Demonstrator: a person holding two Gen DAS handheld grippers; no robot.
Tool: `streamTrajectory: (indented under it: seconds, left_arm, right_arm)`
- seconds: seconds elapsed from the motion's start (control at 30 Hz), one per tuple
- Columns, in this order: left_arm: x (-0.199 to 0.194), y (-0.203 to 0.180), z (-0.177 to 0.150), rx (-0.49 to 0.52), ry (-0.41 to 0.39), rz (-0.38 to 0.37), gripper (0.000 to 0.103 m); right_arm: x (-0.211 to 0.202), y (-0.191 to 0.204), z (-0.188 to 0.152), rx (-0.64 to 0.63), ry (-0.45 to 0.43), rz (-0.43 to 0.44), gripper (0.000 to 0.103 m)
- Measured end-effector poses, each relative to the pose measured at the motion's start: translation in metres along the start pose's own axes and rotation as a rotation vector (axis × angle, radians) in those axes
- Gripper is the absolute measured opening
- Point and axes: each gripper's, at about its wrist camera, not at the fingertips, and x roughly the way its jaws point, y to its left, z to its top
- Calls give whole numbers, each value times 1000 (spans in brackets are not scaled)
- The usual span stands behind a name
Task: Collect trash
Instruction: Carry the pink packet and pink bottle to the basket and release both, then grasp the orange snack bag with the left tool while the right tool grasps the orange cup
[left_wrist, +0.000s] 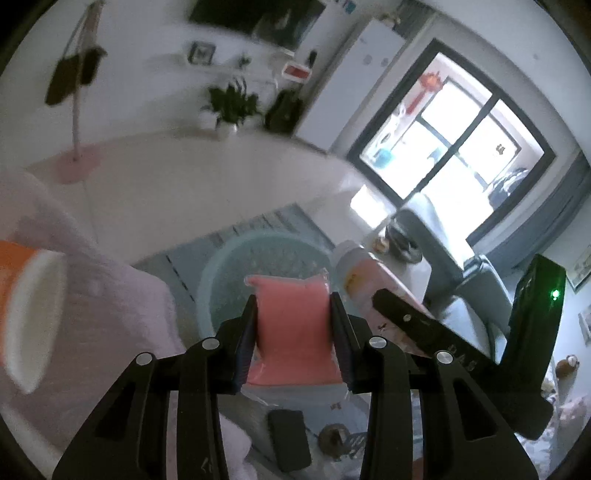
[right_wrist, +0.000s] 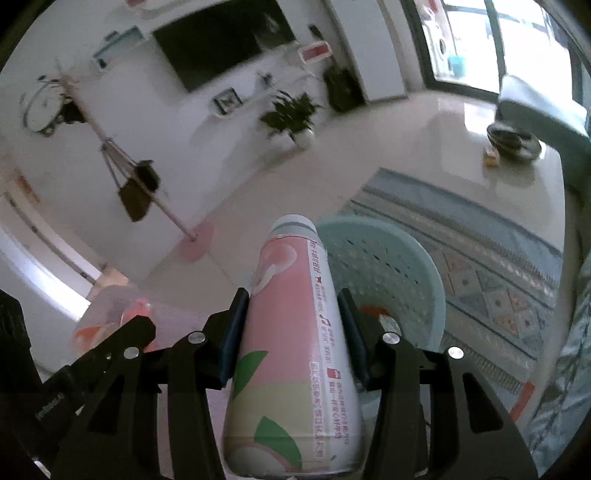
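1. From the left wrist, the left gripper (left_wrist: 292, 314) was closed on a pink packet (left_wrist: 291, 325), its pads pressed against both sides of it. The packet hung above the pale blue basket (left_wrist: 221, 280) standing on the patterned rug (left_wrist: 236, 229). An orange paper cup (left_wrist: 26, 306) sat out at the left edge, and the bottle (left_wrist: 354, 273) came in from the right in the other tool.

2. To my eye the packet needed to be carried squarely over the basket's mouth and let go only once it was inside the rim, since a light packet can flutter off to one side.

3. From the right wrist, the right gripper (right_wrist: 291, 306) was clamped on the pink bottle (right_wrist: 291, 332) around its middle, cap pointing forward. The basket (right_wrist: 424, 266) lay just beyond and to the right of the cap, with something orange already in it.

4. I judged the bottle wanted swinging right until its cap was over the opening, then lowering before release, so it would not strike the rim and tip the basket over.
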Motion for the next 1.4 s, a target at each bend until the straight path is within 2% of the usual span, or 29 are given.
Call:
streamTrajectory:
  seconds: [0.07, 0.17, 0.2, 0.4, 0.57, 0.9, 1.0, 1.07, 1.17, 1.3, 1.4]
  left_arm:
    - [17, 6, -1, -17, 30, -12, 39]
    - [29, 8, -4, -26, 35, -32, 66]
    - [30, 7, -7, -32, 25, -42, 71]
    - [17, 8, -10, -36, 3, -40, 72]
    - [-21, 0, -17, -31, -51, -45, 72]
    - [-126, 2, -34, -48, -222, -36, 72]
    - [-165, 13, -50, -66, -273, 17, 73]
    - [-186, 21, -62, -91, -270, 67, 76]
    - [-218, 35, -87, -103, -290, 116, 82]
    - [-267, 66, -127, -149, -353, 313, 83]
    - [-303, 100, -158, -221, -372, 443, 83]
  right_arm:
    - [14, -13, 1, 21, 30, -10, 46]
    - [29, -31, 2, 63, 47, -11, 47]
    - [28, -36, 2, 70, 39, -17, 47]
    - [21, -42, 1, 64, 34, -7, 47]
    - [9, -28, -7, 28, 23, 8, 47]
    - [-51, 60, -33, -184, -49, 140, 47]
    - [-69, 98, -52, -283, -62, 188, 47]
    - [-75, 117, -61, -331, -64, 210, 47]
    - [-81, 153, -84, -412, -44, 265, 56]
    - [-81, 187, -103, -472, -21, 308, 57]
    - [-73, 207, -108, -495, -10, 340, 58]
